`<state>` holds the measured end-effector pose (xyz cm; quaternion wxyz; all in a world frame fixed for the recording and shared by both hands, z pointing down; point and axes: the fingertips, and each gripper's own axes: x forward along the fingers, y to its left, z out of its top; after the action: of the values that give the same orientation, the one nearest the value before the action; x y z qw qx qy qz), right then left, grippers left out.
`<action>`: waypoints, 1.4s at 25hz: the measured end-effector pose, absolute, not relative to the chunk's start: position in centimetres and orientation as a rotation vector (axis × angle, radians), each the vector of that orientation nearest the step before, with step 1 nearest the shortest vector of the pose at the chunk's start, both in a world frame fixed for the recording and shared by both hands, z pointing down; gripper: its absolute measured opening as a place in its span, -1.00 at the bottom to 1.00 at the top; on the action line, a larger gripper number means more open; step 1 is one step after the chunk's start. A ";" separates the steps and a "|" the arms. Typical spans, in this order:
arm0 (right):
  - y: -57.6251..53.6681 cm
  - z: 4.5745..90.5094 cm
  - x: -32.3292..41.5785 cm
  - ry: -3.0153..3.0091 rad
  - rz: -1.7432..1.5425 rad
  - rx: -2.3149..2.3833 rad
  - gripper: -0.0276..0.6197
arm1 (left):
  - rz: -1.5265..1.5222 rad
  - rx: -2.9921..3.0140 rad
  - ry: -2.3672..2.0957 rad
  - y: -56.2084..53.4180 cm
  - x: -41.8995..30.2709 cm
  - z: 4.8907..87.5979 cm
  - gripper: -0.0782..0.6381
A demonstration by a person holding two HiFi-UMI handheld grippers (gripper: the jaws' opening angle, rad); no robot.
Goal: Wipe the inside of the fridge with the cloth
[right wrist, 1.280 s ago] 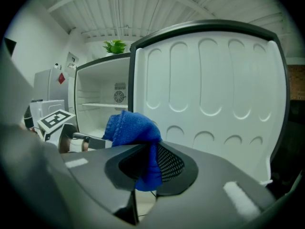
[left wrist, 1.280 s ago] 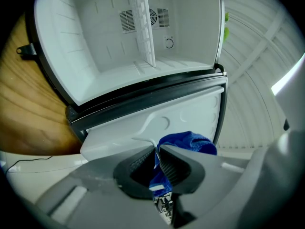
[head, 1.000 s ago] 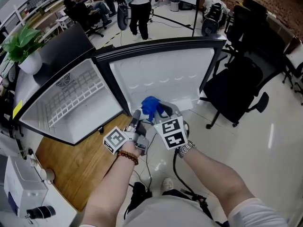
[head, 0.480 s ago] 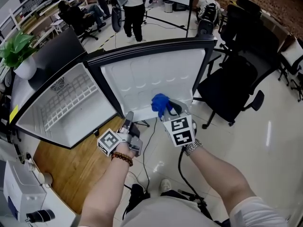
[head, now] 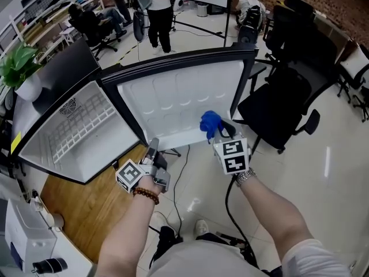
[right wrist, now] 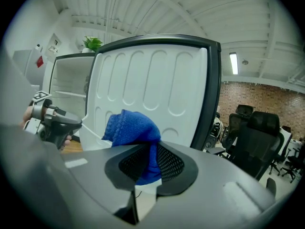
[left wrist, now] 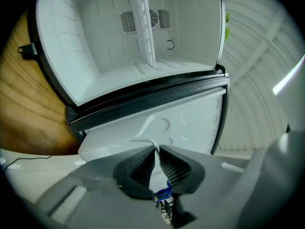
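Observation:
The fridge stands open: its white inside [head: 81, 126] with a wire shelf [head: 86, 117] is at the left, and its door [head: 173, 97] swings out toward me. My right gripper [head: 222, 133] is shut on a bunched blue cloth [head: 210, 123], which rests against the door's white liner near its lower right corner. In the right gripper view the cloth [right wrist: 133, 130] bulges out of the gripper [right wrist: 153, 151] in front of the ribbed liner [right wrist: 152, 80]. My left gripper [head: 153, 146] sits at the door's lower edge. In the left gripper view that gripper [left wrist: 156, 149] is shut on a thin white ridge of the liner [left wrist: 190, 123].
A black office chair [head: 288, 97] stands just right of the door. A potted plant [head: 17, 59] sits on the fridge's far left. The wooden board [head: 86, 206] lies under the fridge, a cable [head: 179, 172] trails on the tile floor, and people [head: 155, 10] stand behind.
My right gripper has carried the blue cloth to the right along the lower part of the door liner. The left gripper has stayed at the door's lower edge.

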<state>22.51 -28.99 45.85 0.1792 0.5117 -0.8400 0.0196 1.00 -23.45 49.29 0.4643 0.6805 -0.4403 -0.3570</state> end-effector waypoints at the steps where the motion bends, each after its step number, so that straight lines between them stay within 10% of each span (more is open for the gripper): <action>1: -29.1 45.9 23.0 -2.369 0.056 1.457 -0.77 | -0.882 1.674 -1.077 -23.4 1.1 49.2 -0.69; 35: -27.4 44.4 27.2 -2.390 0.071 1.514 -0.77 | -0.749 1.628 -1.136 -21.8 1.1 55.1 -0.67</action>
<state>27.20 -27.37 44.41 0.1549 0.5286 -0.8343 0.0248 1.11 -21.83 55.09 0.4881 0.6698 -0.4671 -0.3082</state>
